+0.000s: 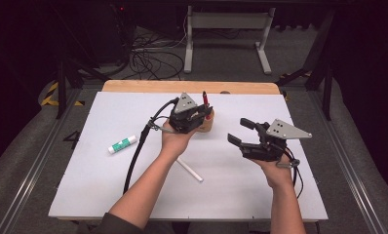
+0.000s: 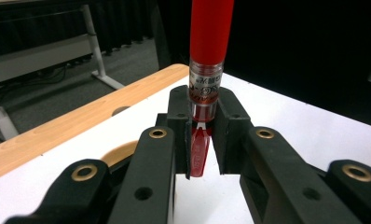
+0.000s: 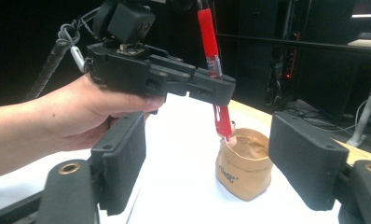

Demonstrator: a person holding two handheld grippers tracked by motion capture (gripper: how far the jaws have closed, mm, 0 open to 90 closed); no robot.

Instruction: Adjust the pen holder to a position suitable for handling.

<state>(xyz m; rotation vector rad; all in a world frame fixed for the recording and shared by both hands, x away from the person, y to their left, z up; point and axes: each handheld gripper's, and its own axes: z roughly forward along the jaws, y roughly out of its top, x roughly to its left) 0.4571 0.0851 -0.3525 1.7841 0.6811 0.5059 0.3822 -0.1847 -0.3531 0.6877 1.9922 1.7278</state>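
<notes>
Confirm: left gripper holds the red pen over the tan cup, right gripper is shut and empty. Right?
Not quite. The right gripper is open, not shut: the right gripper view shows its jaws standing wide apart with nothing between them. The rest holds: the left gripper is clamped on the red pen, whose lower end is at the mouth of the tan cup.

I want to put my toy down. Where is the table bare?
Bare: the near edge of the white table between the forearms, and the far left corner beyond the glue stick. Crowded: the middle, around the left gripper, red pen, brown pouch and white stick.
</notes>
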